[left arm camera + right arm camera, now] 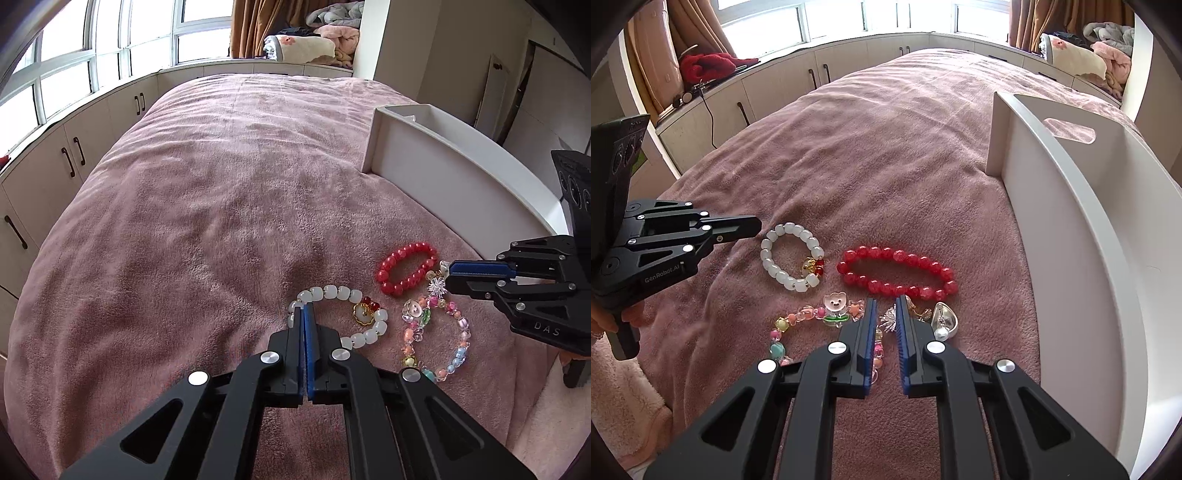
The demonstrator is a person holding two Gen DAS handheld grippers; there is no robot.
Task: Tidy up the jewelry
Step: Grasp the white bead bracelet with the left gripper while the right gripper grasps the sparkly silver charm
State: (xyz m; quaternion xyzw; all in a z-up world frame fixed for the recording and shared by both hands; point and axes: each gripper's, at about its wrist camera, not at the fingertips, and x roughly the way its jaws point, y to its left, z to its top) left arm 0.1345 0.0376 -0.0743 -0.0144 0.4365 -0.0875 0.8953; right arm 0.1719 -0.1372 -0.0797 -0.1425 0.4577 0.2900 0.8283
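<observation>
3 bracelets lie on the bed (886,155) beside the tray (1071,229): right gripper (886,314) fingers parted astride a silver charm (889,320), apparently to grasp; left gripper (303,314) clenched empty by the white bracelet (343,295).

bracelets (897,275) on blanket (886,155) | tray (1071,236) right of them | cabinets (783,88) behind

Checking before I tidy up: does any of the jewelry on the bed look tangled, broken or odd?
Nothing looks broken. The red bead bracelet and white bead bracelet lie apart, but the silver starburst charm and silver teardrop piece crowd the multicolored bead bracelet, possibly tangled.
</observation>
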